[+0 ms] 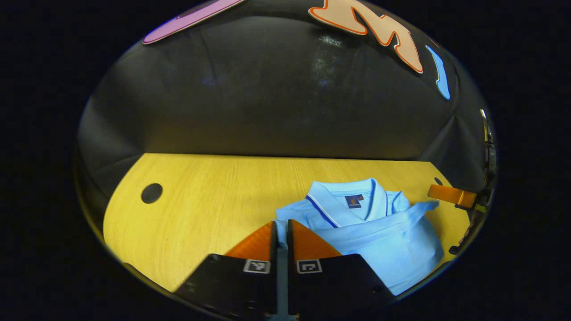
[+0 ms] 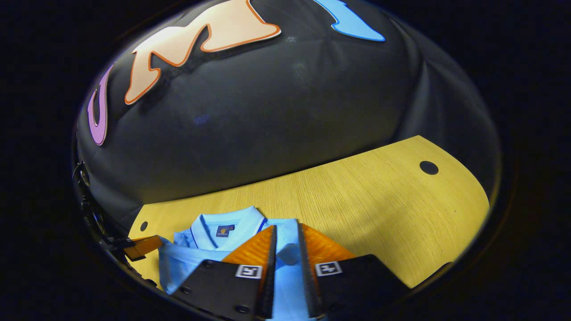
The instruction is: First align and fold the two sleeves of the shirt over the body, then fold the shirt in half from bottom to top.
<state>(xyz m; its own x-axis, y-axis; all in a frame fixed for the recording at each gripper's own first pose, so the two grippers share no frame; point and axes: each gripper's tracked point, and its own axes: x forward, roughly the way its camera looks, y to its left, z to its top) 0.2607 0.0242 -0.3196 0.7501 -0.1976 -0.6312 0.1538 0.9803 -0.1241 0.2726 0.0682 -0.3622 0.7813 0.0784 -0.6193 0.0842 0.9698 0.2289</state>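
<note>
Nearest the lens in the left gripper view, the left gripper [image 1: 282,234] has its two fingers drawn almost together with a thin fold of pale blue cloth pinched between them, so it is clenched on the polo shirt [image 1: 370,232]. In the right gripper view, the right gripper [image 2: 287,243] stands with a wider gap and blue fabric running up between its fingers; whether both press on the cloth I cannot tell.

That shirt lies on the wooden table [image 1: 214,200], collar [image 1: 352,198] toward the far edge by the booth wall, on the half of the table away from the round cable hole [image 1: 151,193]. It looks already gathered: a sleeve [image 1: 401,214] lies across the body below the collar.

My reading is that the bottom-to-top fold is under way, with both tools at the near side. To do it well, both hands should travel level and together toward the collar, keeping the hem taut between them so the crease runs straight, and lay the hem just short of the collar rather than over it.

Soft and matte, the knit should drape and slide easily on the smooth, fine-grained tabletop, so slow motion helps. A dark stripe trims the collar, and a small dark label sits inside the neck.
</note>
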